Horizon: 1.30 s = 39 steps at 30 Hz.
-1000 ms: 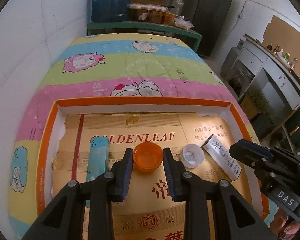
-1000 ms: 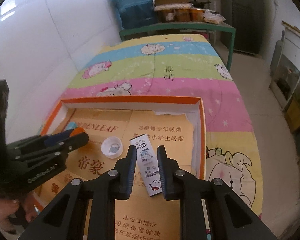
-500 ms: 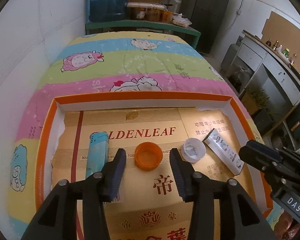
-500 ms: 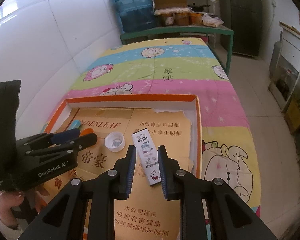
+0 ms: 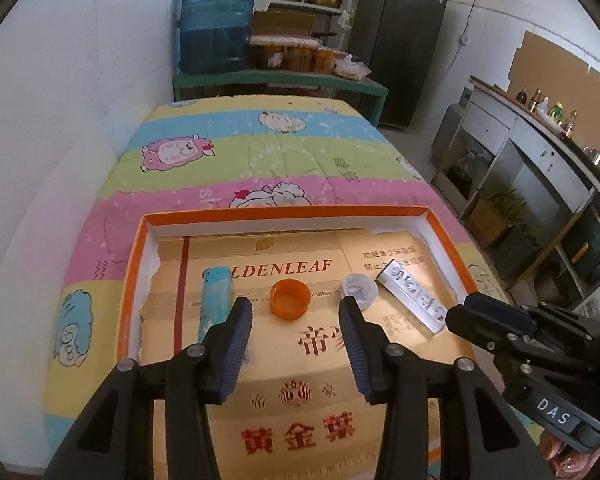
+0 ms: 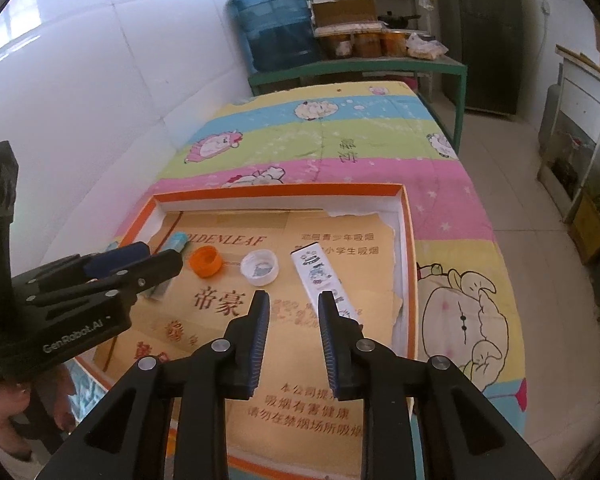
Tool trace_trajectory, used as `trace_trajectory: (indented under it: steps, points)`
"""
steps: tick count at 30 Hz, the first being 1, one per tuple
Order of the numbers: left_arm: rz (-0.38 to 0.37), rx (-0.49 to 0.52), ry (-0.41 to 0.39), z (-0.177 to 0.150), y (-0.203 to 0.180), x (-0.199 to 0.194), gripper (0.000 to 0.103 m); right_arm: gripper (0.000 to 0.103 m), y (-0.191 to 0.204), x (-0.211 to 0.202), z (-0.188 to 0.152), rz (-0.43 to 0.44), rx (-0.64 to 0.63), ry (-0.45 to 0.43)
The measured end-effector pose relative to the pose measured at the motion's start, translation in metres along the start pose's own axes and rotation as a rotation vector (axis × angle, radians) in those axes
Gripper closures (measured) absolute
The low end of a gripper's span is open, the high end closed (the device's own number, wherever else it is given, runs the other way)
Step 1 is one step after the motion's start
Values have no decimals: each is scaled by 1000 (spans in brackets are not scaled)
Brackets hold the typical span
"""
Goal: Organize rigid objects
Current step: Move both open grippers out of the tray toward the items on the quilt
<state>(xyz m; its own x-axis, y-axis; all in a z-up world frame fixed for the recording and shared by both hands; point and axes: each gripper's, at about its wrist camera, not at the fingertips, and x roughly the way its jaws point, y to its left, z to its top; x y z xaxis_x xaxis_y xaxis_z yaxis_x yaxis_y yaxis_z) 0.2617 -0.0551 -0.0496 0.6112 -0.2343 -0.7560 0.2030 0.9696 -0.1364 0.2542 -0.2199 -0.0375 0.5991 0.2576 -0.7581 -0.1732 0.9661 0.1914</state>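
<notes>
Right wrist view is showing the right gripper [image 6: 293, 320] opening with nothing inside, just beside the small white box [image 6: 323, 277] lying in the tray [image 6: 406, 240], looking light, stiff, best pinched across its long sides.

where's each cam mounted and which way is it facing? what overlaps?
Left wrist: on the left gripper, aimed forward and down into the tray; its own fingers show, plus the right gripper at right.
Right wrist: on the right gripper, jaws opening, nothing between them, aimed down at the tray's right half; the left gripper and a hand show at left.
Shared: tray, lighter, orange cap, white cap, tube, blanket, water jug.
</notes>
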Motion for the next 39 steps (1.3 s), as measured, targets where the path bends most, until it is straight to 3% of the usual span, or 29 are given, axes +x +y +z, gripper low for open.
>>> trace_trajectory:
  steps: [6,10,11,12,13,24,39]
  points:
    - [-21,-16,-47,-9,5,-31,57,75,11,-20,-6,-1,-8,-20]
    - [-30,-14,-74,-15,6,-47,43,72,19,-34,-11,-3,-10,-35]
    - [-30,-13,-81,-17,7,-52,43,69,21,-37,-12,-3,-12,-37]
    - [-30,-13,-86,-18,7,-55,43,55,23,-40,-14,-3,-12,-40]
    - [-31,-14,-91,-20,8,-60,43,47,24,-44,-16,-1,-13,-45]
    - [-21,-40,-136,-50,17,-98,43,46,42,-72,-42,-13,2,-63]
    - [-11,-63,-183,-103,29,-143,43,45,73,-75,-92,-19,20,-5]
